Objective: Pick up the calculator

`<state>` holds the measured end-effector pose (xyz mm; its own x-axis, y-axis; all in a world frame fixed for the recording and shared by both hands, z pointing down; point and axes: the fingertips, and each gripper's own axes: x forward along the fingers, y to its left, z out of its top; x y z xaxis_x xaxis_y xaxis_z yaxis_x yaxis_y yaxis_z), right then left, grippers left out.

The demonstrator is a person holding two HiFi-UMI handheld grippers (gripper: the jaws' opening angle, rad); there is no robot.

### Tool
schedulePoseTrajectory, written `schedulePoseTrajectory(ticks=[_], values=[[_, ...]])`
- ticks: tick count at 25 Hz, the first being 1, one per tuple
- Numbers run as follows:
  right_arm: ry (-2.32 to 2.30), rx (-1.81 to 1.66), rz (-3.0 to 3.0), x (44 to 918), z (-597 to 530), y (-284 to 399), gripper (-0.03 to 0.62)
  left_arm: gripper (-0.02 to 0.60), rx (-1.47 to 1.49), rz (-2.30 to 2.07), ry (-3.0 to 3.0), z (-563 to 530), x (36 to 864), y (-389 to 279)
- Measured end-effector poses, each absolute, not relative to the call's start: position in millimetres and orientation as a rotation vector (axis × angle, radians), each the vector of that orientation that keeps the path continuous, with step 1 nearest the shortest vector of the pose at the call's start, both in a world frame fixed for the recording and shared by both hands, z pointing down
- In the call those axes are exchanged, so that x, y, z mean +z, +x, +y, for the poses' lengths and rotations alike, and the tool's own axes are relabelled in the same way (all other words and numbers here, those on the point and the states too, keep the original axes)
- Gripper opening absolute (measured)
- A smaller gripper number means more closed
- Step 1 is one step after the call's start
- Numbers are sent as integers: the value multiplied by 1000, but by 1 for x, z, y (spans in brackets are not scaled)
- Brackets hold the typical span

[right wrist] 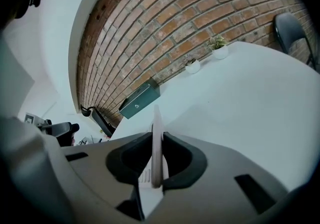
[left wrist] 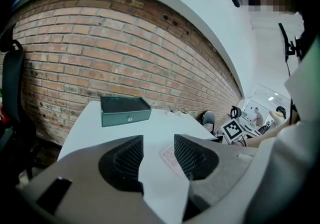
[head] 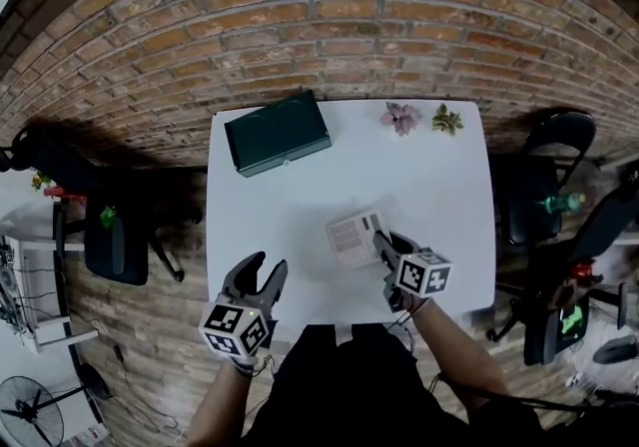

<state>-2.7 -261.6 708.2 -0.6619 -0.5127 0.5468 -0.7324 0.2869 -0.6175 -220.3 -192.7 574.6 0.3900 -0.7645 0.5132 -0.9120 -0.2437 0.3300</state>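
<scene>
The calculator (head: 354,237), pale pink with rows of keys, is near the front middle of the white table (head: 439,186). My right gripper (head: 383,246) is at its right edge. In the right gripper view the calculator (right wrist: 157,138) stands edge-on between the two dark pads, which press on both of its faces, so my right gripper (right wrist: 158,160) is shut on it. My left gripper (head: 262,276) hovers over the table's front left, open and holding nothing. In the left gripper view the calculator (left wrist: 168,158) lies ahead, beyond my open left gripper (left wrist: 158,140).
A dark green box (head: 277,132) sits at the table's back left. Two small potted plants (head: 401,117) (head: 446,119) stand at the back right by the brick wall. Dark chairs (head: 547,176) flank the table. The person's body is at the front edge.
</scene>
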Motion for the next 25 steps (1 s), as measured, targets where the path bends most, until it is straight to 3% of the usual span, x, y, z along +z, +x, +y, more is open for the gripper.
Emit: schedulePoseTrajectory(ticks=[19, 25], values=[[1320, 1154, -2508, 588, -248, 30, 67, 189, 238, -1388, 2154, -173, 537, -193], [1337, 1249, -2578, 550, -243, 32, 67, 189, 192, -1387, 2170, -172, 527, -192]])
